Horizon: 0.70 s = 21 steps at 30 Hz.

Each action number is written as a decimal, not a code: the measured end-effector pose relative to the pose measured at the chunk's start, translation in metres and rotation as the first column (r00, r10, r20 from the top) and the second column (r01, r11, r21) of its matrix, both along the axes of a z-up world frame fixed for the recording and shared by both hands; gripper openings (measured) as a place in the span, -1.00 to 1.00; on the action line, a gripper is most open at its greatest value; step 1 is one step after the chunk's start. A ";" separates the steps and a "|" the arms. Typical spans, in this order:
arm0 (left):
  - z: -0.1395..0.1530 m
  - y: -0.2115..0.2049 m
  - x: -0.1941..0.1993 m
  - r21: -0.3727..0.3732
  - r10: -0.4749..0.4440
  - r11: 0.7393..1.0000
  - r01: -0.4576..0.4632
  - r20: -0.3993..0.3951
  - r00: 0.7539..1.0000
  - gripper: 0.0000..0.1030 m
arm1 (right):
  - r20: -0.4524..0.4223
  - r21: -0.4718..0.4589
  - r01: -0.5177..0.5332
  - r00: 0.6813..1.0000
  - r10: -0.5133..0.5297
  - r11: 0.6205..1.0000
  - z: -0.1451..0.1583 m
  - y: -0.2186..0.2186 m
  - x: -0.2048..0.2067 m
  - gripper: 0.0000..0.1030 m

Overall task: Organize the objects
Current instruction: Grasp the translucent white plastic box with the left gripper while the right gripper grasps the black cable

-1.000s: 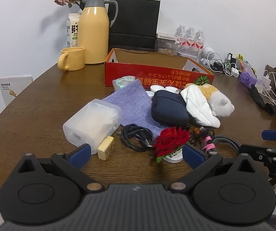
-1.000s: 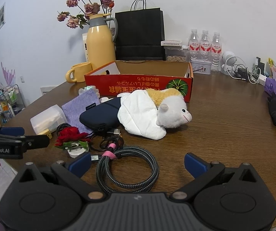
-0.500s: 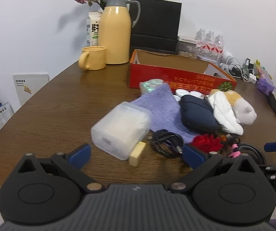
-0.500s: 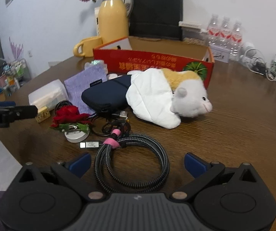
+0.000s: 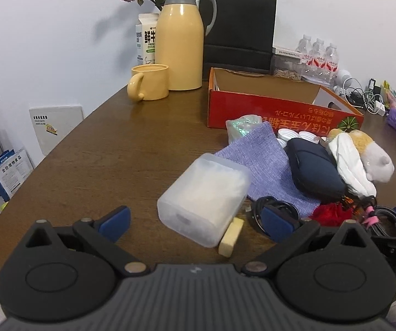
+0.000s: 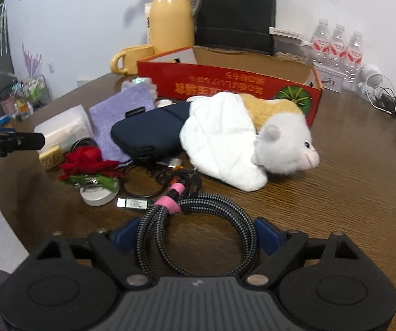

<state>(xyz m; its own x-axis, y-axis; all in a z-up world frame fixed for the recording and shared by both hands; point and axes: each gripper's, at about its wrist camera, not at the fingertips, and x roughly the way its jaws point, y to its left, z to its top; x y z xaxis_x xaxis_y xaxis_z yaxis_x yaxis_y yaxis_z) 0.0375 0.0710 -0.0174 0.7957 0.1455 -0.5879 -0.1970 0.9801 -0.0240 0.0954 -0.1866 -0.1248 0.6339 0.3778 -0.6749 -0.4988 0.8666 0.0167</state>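
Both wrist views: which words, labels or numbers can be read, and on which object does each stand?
"鲜牛": milk carton, smaller print unreadable.
"bot.AI": left gripper arm, start cut off.
Red box: yellow characters upside down, not readable.
Water bottles: labels too small.
Floor boards: print blurred.

both grippers: matte black ribbed housings, round side discs, brass-coloured pivot screws, blue pads [image 5: 115, 219] on the fingers.
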 end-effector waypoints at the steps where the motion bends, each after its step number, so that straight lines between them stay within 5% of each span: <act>1: 0.000 0.000 0.002 0.005 -0.004 1.000 0.004 -0.001 1.000 1.00 | 0.004 -0.001 -0.002 1.000 0.002 1.000 0.000 -0.002 0.000 0.68; 15: -0.016 0.001 0.058 0.098 -0.136 0.984 0.147 -0.108 0.985 0.96 | 0.077 0.038 0.035 0.996 -0.037 0.999 0.011 -0.016 -0.008 0.68; 18: -0.019 0.005 0.064 0.047 -0.153 0.986 0.159 -0.113 0.982 0.54 | 0.086 0.041 0.039 0.995 -0.043 0.998 0.014 -0.017 -0.008 0.68; 21: -0.022 0.007 0.063 0.023 -0.144 0.989 0.147 -0.088 0.986 0.42 | 0.096 0.041 0.039 0.994 -0.043 0.998 0.015 -0.017 -0.008 0.68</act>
